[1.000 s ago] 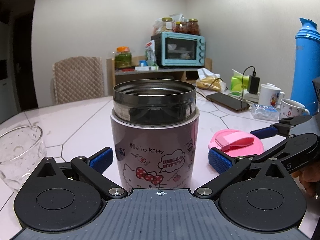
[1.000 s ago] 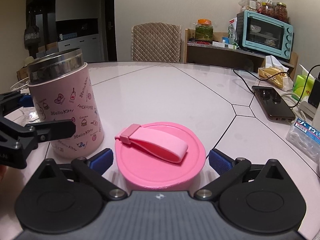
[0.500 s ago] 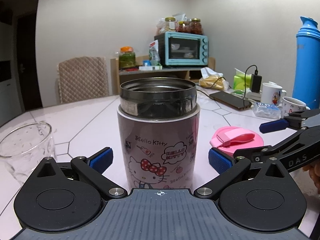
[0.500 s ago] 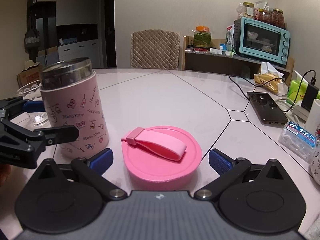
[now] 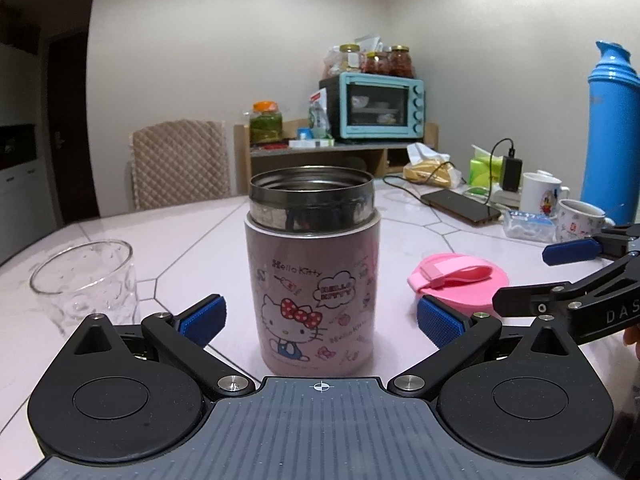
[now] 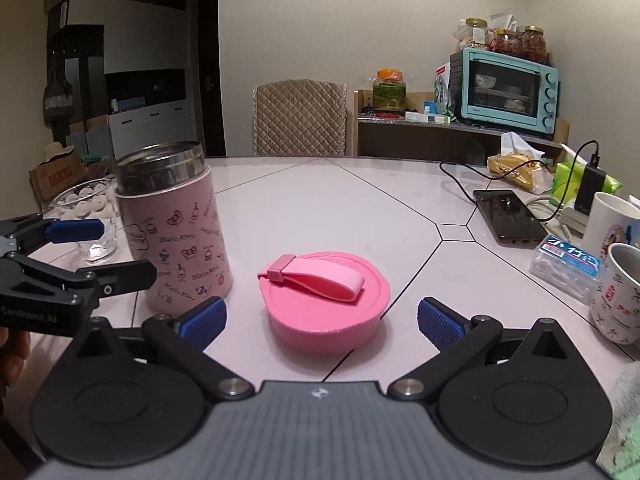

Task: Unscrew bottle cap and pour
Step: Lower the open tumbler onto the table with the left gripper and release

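A pink Hello Kitty flask [image 5: 312, 276] with a steel rim stands uncapped on the table, just beyond my open left gripper [image 5: 320, 320], whose blue pads flank it without touching. Its pink cap [image 5: 458, 284] with a strap lies flat to the flask's right. In the right wrist view the cap [image 6: 324, 300] rests on the table just ahead of my open right gripper [image 6: 322, 318], apart from the pads. The flask [image 6: 174, 224] stands to the left there, with the left gripper [image 6: 88, 252] beside it. A clear glass [image 5: 86, 284] stands left of the flask.
Along the table's right side are a phone [image 6: 508, 216] on a charging cable, a tissue pack [image 6: 566, 264], two mugs [image 6: 618, 292], and a tall blue thermos [image 5: 612, 132]. A quilted chair [image 6: 300, 118] and a shelf with a teal oven [image 6: 504, 92] stand behind.
Both grippers have drawn back and risen slightly, so the flask and cap look farther and smaller. The cap stays on the table and the flask has not moved.
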`<state>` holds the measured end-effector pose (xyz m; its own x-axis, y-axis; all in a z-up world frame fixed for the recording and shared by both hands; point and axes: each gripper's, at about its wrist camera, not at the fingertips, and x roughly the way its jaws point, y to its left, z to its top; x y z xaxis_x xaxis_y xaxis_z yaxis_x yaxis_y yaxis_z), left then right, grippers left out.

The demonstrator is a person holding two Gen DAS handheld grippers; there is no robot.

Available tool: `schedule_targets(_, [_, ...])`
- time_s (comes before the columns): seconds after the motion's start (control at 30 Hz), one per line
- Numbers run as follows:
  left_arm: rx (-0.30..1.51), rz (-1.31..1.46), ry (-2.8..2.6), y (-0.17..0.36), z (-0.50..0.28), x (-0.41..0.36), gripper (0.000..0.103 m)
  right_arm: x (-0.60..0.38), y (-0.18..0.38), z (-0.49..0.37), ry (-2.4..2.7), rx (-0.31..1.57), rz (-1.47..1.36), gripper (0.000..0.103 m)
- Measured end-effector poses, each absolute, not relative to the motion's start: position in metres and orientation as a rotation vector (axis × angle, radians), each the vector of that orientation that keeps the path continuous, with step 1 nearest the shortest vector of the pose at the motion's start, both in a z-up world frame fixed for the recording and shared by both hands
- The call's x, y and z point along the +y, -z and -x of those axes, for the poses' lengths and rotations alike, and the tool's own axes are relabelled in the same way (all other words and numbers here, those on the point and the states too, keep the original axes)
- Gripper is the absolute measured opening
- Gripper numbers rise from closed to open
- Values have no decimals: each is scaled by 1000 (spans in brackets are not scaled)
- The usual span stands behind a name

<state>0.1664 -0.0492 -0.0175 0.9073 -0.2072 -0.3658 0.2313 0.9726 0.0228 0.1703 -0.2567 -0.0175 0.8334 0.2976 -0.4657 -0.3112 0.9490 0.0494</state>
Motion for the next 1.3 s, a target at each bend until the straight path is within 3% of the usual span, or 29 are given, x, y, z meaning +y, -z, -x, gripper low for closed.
schedule_targets(1.3, [339,-51,197,11,-60,-66,103,-272,8,-58,-275,382,-37,103])
